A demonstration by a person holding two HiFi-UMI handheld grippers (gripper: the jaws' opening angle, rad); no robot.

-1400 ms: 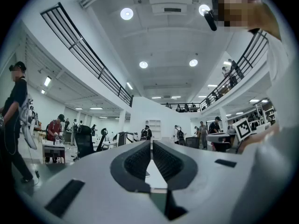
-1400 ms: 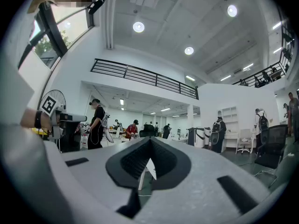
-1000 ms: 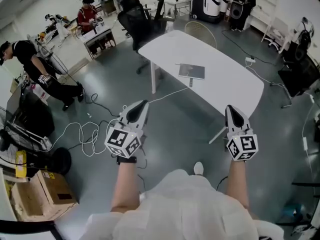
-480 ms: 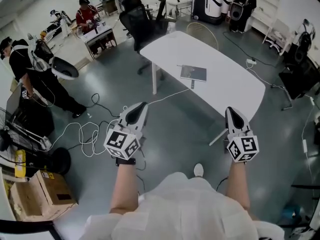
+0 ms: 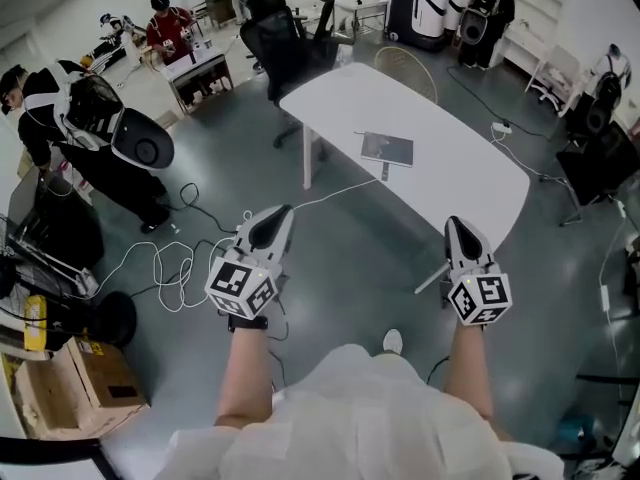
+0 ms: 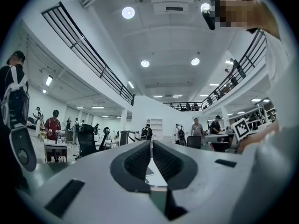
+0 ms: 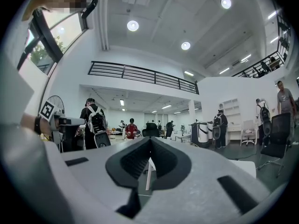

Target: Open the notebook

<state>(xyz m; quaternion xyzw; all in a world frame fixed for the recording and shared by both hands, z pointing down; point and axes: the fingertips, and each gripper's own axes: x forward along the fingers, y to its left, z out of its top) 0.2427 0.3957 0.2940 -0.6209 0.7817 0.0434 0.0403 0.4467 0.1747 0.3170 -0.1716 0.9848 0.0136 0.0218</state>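
A closed grey notebook (image 5: 386, 148) lies flat on the white table (image 5: 450, 183), well ahead of both grippers. My left gripper (image 5: 283, 209) hangs over the floor short of the table's near left edge, its jaws together and empty. Level with it, my right gripper (image 5: 453, 222) is held near the table's near corner, also shut with nothing in it. In the left gripper view the ribbed pads (image 6: 140, 160) meet at the tips, and a strip of the table (image 6: 157, 178) shows below them. In the right gripper view the pads (image 7: 135, 160) likewise meet, framing a white table leg (image 7: 148, 174).
A black office chair (image 5: 275, 38) and a wire chair (image 5: 405, 66) stand behind the table. White cables (image 5: 170, 263) loop over the floor at left, near a person with a backpack (image 5: 90, 128). A cardboard box (image 5: 95, 378) sits at lower left.
Both grippers stay almost where they were. The person at left has turned, and a backpack and white gear have come into sight.
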